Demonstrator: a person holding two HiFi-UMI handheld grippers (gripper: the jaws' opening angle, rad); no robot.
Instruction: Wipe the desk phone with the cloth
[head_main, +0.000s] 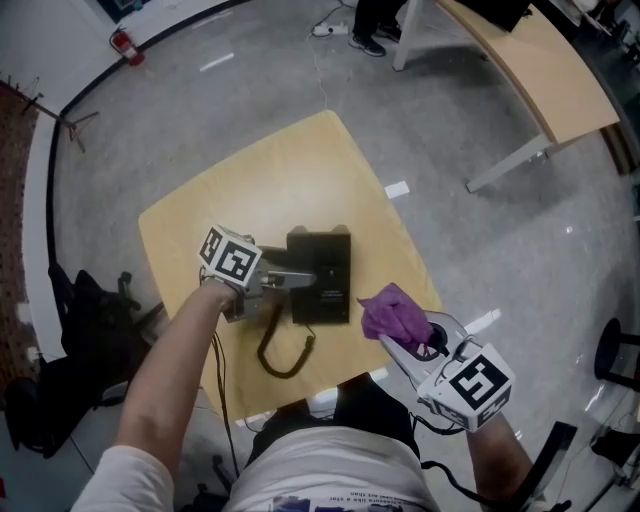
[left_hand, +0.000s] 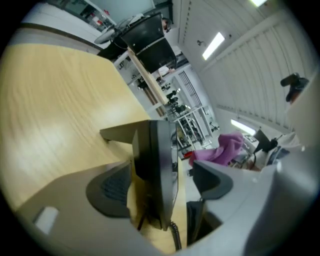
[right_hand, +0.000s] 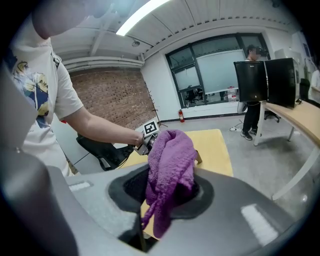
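Phone: black plastic desk phone (head_main: 322, 272) lies on the pale square wooden table (head_main: 270, 170).
Cord: dark coiled cord (head_main: 285, 355) lies on the table just before the phone.
Left gripper (head_main: 300, 281): at the phone's left, jaws either side of its edge.
Cloth: purple fluffy cloth (head_main: 393, 312) in the right gripper (head_main: 400, 340), just right of the phone.

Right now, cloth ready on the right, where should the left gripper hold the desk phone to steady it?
Probably its left edge, coming from the left: the desk phone is a thin slab already standing between the jaws of the open left gripper, and that leaves its face free for the cloth.
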